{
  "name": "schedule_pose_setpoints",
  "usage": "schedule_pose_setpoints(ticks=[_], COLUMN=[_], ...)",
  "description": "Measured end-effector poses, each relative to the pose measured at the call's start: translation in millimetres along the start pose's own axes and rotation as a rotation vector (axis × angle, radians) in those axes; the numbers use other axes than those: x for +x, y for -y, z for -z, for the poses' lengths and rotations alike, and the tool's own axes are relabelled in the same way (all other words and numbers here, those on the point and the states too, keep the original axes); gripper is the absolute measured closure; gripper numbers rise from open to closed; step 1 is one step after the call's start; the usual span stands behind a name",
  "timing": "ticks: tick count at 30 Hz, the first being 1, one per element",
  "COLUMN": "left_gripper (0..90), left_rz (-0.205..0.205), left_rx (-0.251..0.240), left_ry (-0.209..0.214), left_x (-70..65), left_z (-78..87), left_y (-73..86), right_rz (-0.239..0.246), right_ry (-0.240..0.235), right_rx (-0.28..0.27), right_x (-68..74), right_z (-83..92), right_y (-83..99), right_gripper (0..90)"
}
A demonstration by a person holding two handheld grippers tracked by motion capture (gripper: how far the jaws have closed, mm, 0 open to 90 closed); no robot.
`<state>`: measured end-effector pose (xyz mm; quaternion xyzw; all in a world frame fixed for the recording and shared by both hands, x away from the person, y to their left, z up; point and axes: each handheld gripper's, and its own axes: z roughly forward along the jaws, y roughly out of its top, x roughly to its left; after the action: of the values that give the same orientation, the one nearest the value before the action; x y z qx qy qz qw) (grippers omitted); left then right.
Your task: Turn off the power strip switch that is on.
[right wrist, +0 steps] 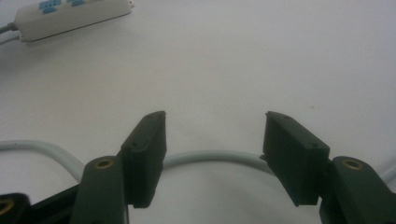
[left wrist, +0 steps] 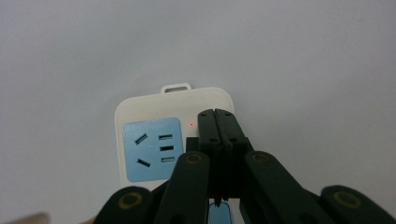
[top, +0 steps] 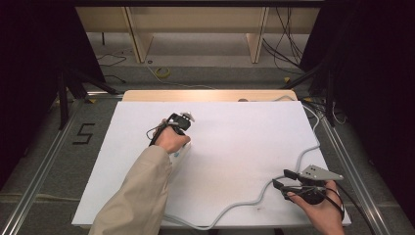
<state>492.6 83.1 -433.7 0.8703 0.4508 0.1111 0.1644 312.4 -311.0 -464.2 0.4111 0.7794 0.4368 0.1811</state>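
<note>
A rigid, light, smooth-cased power strip (left wrist: pixel 173 140) lies flat on the white worktop (top: pixel 235 142), pressed by the closed, empty left tool (left wrist: pixel 215 114); its limp cable (right wrist: pixel 210 157) is straddled by the wide-open right tool (right wrist: pixel 212 126), and the long sides are judged best for grasping.

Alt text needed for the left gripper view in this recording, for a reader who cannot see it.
The left gripper, its two black jaws shut together, hangs over the end of a white power strip with a blue socket panel and a small red indicator light. The strip lies on a plain white table.
</note>
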Motion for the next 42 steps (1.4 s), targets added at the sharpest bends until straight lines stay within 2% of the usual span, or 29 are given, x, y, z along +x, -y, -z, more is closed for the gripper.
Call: schedule_pose_setpoints(ticks=[17,21,27,32,42], left_gripper=[89.6,89.6,89.7,89.7,89.8], left_rz=[-0.005,-0.020,0.002,-0.011,0.005], left_rx=[0.000,0.005,-0.001,-0.003,0.004], left_ry=[-0.007,-0.029,-0.021,-0.032,-0.037], left_x=[-0.5,-1.8,0.5,-1.3,-1.6], left_z=[-1.8,-1.8,-2.0,-2.1,-2.3], left_y=[-0.8,-0.8,0.1,0.5,0.0], right_rz=[0.001,0.001,0.001,0.001,0.002], right_ry=[-0.002,0.000,-0.001,-0.001,-0.001], right_rx=[0.003,0.002,0.003,0.004,0.004], right_x=[0.2,-0.1,0.1,0.0,0.2], right_z=[-0.2,0.0,-0.2,-0.1,0.0], right_y=[0.1,0.2,0.2,0.2,0.1], right_gripper=[40.4,40.4,40.4,40.4,40.4])
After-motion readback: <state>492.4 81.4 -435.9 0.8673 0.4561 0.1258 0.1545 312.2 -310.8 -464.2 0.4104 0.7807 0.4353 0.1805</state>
